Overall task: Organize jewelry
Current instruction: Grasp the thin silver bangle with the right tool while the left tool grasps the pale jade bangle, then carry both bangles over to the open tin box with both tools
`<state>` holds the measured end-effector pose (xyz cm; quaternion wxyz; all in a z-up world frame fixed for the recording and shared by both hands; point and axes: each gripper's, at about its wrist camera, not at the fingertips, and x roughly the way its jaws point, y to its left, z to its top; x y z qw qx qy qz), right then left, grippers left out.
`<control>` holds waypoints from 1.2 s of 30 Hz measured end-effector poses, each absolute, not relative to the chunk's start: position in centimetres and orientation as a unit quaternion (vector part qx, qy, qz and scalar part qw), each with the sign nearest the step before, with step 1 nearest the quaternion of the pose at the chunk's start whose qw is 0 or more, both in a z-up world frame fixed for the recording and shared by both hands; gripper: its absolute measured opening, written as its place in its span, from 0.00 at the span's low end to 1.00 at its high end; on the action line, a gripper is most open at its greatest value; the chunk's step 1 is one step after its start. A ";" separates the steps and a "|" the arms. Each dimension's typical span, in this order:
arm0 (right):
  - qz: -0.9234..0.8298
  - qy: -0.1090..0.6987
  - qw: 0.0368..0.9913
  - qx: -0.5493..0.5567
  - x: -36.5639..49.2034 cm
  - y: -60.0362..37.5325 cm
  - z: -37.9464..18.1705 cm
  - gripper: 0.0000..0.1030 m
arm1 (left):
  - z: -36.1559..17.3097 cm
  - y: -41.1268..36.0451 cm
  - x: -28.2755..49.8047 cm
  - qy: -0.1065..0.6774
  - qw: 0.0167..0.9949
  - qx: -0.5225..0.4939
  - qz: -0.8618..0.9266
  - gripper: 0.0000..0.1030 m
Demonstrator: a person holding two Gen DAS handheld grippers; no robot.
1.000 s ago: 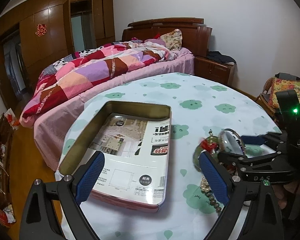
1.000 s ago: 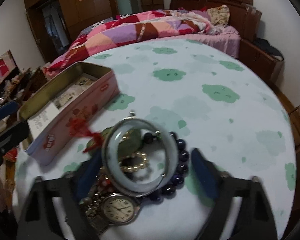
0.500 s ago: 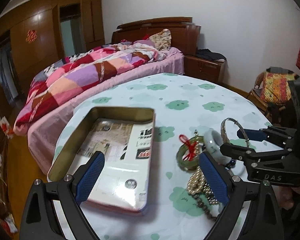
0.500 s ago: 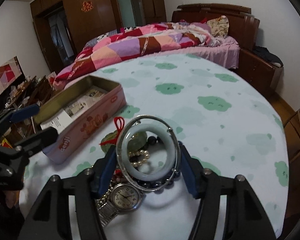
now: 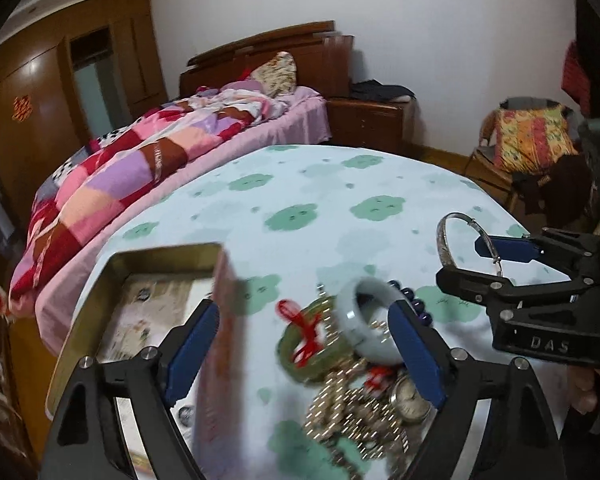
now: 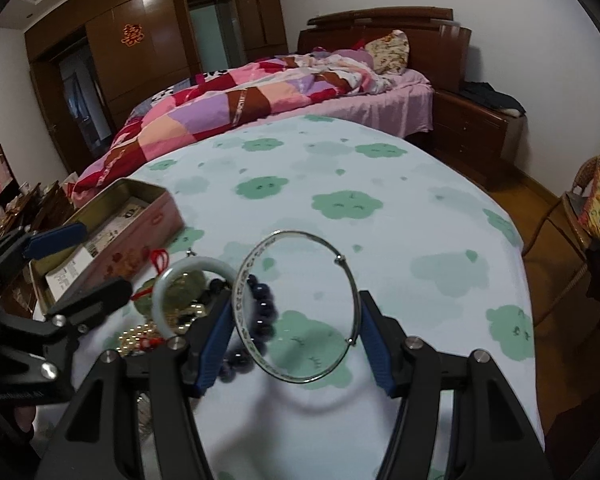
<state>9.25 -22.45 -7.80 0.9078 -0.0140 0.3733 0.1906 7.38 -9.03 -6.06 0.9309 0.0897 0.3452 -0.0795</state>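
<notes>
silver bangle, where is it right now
The silver bangle is clamped in the right gripper, lifted above the table, just right of the jewelry pile.

The right tool (image 6: pixel 296 340) is lifted above the surface (image 6: pixel 420 220), its blue pads clamped on the silver bangle (image 6: pixel 296 308). The left tool (image 5: pixel 304 360) hangs lower over the surface, spread wide, gripping nothing.

Both wrist cameras sit low and close over the near edge of the table (image 5: pixel 340 184), facing the far bed (image 6: pixel 260 92). They share the jewelry pile (image 5: pixel 352 392) and tin box (image 6: pixel 112 232).
</notes>
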 end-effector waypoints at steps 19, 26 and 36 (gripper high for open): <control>0.182 0.358 0.916 -0.014 9.0 -23.5 -7.4 0.61 | -6.9 -11.0 8.4 0.379 0.913 0.051 -0.139 0.15; 0.172 0.349 0.921 -0.010 9.0 -24.2 -6.7 0.61 | -4.9 -11.4 7.1 0.354 0.920 0.048 -0.162 0.14; 0.176 0.335 0.926 -0.003 8.8 -24.3 -5.3 0.61 | -2.9 -9.7 6.5 0.330 0.929 0.039 -0.161 0.14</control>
